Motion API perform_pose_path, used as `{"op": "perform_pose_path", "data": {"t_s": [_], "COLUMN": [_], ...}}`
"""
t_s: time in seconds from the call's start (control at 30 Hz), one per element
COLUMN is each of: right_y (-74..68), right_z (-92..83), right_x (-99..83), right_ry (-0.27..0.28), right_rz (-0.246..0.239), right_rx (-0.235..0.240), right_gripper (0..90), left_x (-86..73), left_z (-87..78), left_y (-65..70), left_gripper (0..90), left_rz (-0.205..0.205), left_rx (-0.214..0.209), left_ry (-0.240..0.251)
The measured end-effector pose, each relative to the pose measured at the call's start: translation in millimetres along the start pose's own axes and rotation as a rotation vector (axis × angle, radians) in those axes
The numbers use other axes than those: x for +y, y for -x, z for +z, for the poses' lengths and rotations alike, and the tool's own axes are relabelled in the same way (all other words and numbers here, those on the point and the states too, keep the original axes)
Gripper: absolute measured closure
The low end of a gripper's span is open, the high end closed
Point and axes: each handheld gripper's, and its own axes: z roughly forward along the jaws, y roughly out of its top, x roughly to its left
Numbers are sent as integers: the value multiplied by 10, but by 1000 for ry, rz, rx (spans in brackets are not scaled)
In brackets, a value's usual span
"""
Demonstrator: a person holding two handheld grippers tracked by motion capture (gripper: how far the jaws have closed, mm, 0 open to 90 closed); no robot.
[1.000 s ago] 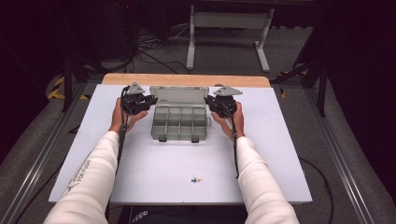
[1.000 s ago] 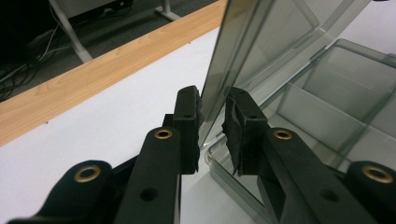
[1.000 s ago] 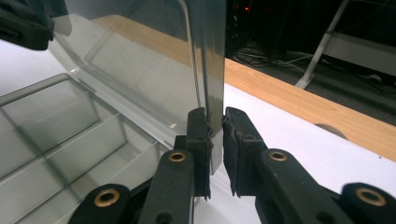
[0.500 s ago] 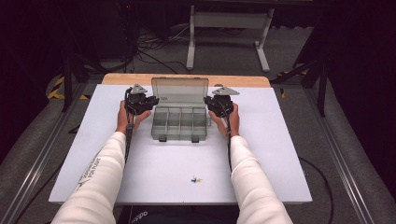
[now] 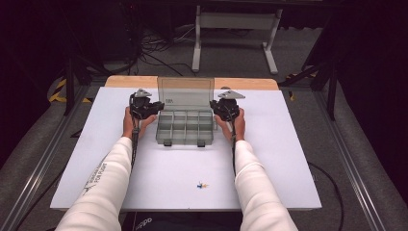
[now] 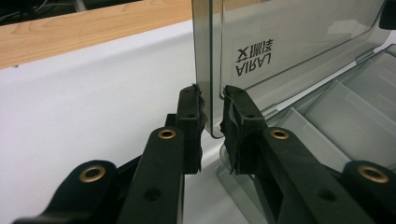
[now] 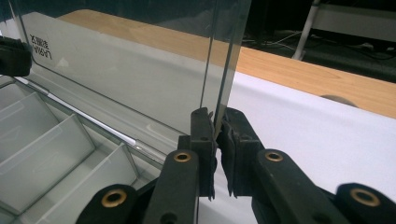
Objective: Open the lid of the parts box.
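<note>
We see the white counter top (image 5: 269,144) evenly lit from above, with faint shadows, while the room around it sinks into darkness. The high view looks soft and grainy. In both gripper views the nearest parts blur, and the smoky transparent plastic lid (image 7: 140,79) carries pale reflections.

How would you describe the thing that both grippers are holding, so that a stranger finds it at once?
On the white table, near its far wooden edge, sits a grey plastic compartment box. Its clear smoky lid stands upright from the back, pinched at each side edge by the left gripper and right gripper. It alone is see-through and printed.
</note>
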Motion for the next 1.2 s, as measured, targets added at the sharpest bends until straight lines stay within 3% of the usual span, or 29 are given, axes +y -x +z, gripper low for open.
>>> {"op": "perform_pose_path", "data": {"t_s": [0.37, 0.5, 0.67, 1.07, 1.2], "right_y": [-24, -20, -28, -35, -49], "right_z": [21, 11, 9, -14, -24], "right_x": [-52, -77, -80, -93, -89], "right_ry": [-50, -39, -42, -48, -54], "right_rz": [18, 46, 53, 62, 58], "right_rx": [0, 5, -1, 0, -4], "right_gripper": [833, 837, 835, 835, 834], "left_x": [19, 21, 14, 18, 14], "left_z": [-28, -24, -6, -47, -48], "left_y": [9, 11, -1, 19, 45], "left_gripper": [784, 784, 782, 789, 788], "left_rz": [-5, 3, -10, 5, 18], "left_rx": [-4, -1, -11, -19, 2], "left_ry": [-31, -32, -28, -51, -50]}}
